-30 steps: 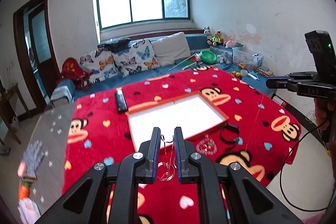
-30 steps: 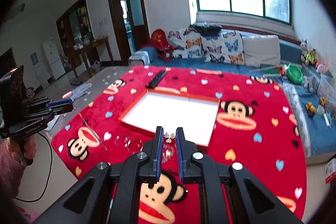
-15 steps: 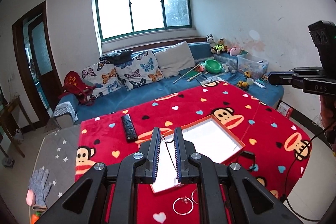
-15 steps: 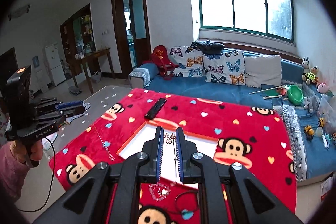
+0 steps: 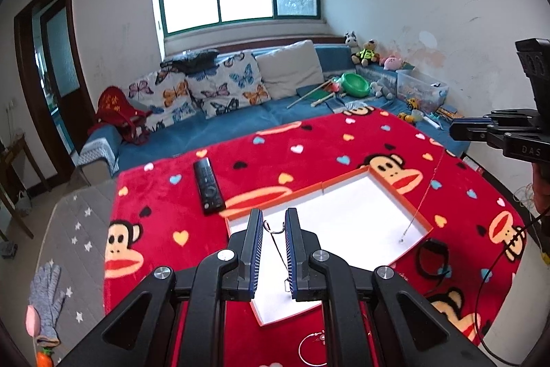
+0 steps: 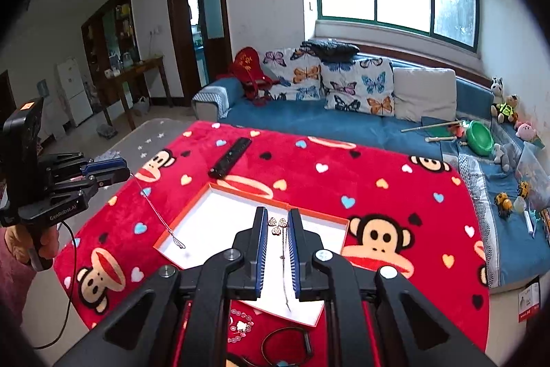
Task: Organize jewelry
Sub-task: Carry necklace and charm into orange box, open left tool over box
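Observation:
My left gripper (image 5: 274, 219) is shut on a thin silver chain (image 5: 279, 250) with a hook clasp, which dangles over the white, orange-rimmed box (image 5: 343, 179). From the right wrist view, the left gripper (image 6: 113, 169) hangs that chain (image 6: 158, 212) into the box's left corner (image 6: 182, 226). My right gripper (image 6: 277, 215) is shut on a necklace with small heart pendants (image 6: 277, 224), above the box's near edge. The right gripper (image 5: 457, 129) shows at the right of the left wrist view, its necklace (image 5: 421, 198) reaching down to the box's right corner.
A black remote (image 5: 208, 186) lies left of the box on the red monkey blanket (image 5: 309, 147). A hoop (image 5: 312, 348), a black band (image 6: 285, 346) and a pink bead bracelet (image 6: 240, 325) lie in front of it. A blue sofa (image 6: 309, 122) stands behind.
Both grippers have travelled forward from the blanket in front of the box to above it, each carrying its chain. The loose jewelry on the blanket now lies behind the fingertips.

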Motion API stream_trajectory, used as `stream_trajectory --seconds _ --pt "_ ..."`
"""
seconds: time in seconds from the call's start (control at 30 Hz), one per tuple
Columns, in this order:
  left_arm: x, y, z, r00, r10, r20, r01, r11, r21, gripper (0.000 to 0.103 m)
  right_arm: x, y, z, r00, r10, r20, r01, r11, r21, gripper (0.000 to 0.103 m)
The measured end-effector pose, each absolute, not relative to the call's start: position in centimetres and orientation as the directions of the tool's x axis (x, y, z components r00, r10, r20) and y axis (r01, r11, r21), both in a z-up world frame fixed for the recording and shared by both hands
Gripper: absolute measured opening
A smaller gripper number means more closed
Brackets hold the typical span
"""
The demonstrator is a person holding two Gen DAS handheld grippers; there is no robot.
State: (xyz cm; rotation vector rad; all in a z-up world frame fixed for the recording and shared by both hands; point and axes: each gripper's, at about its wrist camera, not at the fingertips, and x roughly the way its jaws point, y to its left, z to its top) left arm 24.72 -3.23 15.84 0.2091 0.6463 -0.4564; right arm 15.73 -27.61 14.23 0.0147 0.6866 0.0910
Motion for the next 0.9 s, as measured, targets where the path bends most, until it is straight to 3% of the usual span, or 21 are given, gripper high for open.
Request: stream_trajectory --seconds 0.4,0.9 --pt "25.2 -3.0 11.9 0.656 -0.347 -0.670 0.484 0.875 0.021 0.013 16.1 -28.2 12.4 0.730 0.072 -0.679 -0.059 0.997 0.043 0.014" --pt "27.1 -4.7 5.0 0.530 -0.348 -0.773 0.509 0.860 -0.038 0.014 18.7 -28.8 5.6 0.550 0.093 -0.830 -0.043 0.996 0.083 0.014"
